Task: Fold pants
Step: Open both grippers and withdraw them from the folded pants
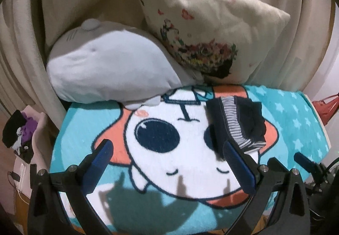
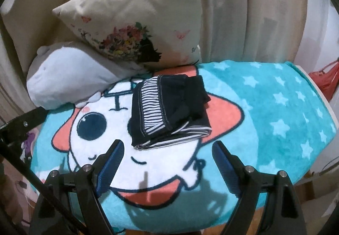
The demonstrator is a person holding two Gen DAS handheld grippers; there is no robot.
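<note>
Nearest the lenses, both claws stand wide apart with nothing between their blue pads: the left claw [image 1: 169, 163] hangs over the cartoon face on the blanket, and the right claw [image 2: 168, 163] hangs over the same face, just short of the garment. The blanket [image 2: 275, 112], teal with white stars and a big white-and-orange cartoon figure, covers the surface that carries everything; its near edge drops away below the claws. Just beyond the right claw lie the pants [image 2: 169, 105], dark navy with a black-and-white striped band, already gathered into a compact, layered bundle a little right of the middle of the blanket, resting on the cartoon's orange patch. In the left wrist view the same bundle sits behind the left claw's right finger. The folding looks essentially done, judging by the stacked layers, though the top dark flap sits loose and rumpled. The risks follow from that: a claw dipping in for a tidy-up could catch only the top layer and peel the stack open, or snag the fluffy blanket pile and drag the whole bundle toward an edge. With both claws close together, they could also knock each other. Farther back, along the far edge, a pale grey plush toy [image 1: 110, 69] leans at the far left corner, and a cream flowered cushion [image 2: 137, 18] stands propped against it, with pale curtains [image 2: 254, 12] behind.
</note>
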